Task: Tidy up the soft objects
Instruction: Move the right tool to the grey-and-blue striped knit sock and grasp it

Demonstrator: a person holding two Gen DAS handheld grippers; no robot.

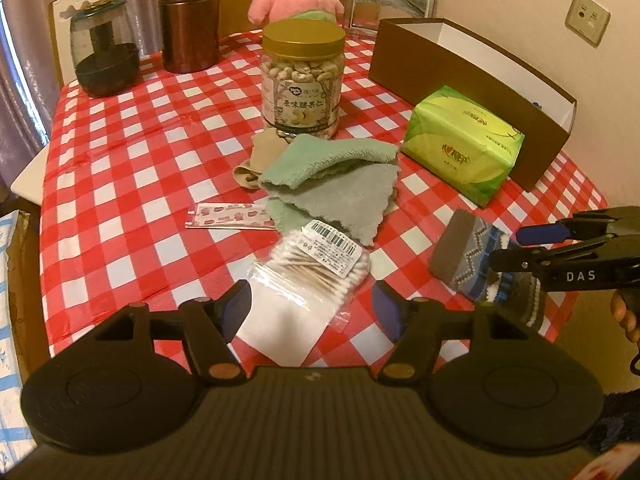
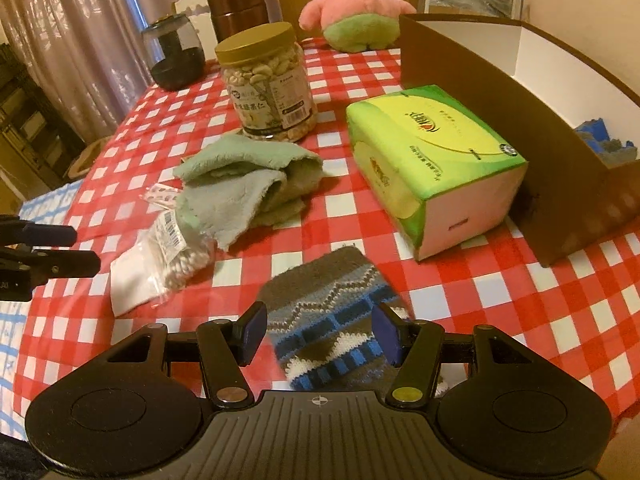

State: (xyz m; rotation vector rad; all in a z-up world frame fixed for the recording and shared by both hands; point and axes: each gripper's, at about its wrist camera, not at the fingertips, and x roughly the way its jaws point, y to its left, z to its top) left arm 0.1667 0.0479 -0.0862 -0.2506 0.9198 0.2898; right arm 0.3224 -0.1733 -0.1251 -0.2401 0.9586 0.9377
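left gripper (image 1: 310,308) open over swab bag (image 1: 316,264); right gripper (image 2: 320,330) open astride knit sock (image 2: 332,312).

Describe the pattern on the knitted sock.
Grey sock with zigzag and blue, white stripes; clearest in the right wrist view.

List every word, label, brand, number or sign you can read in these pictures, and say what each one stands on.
"DAS": white letters on the side of the right claw.
Jar of cashews: label in Chinese characters, too blurred to quote surely.
Green tissue pack: red logo and small print, unreadable.
Bag of cotton swabs: barcode sticker, digits too small.
Plaster strip: a pattern only, no words.
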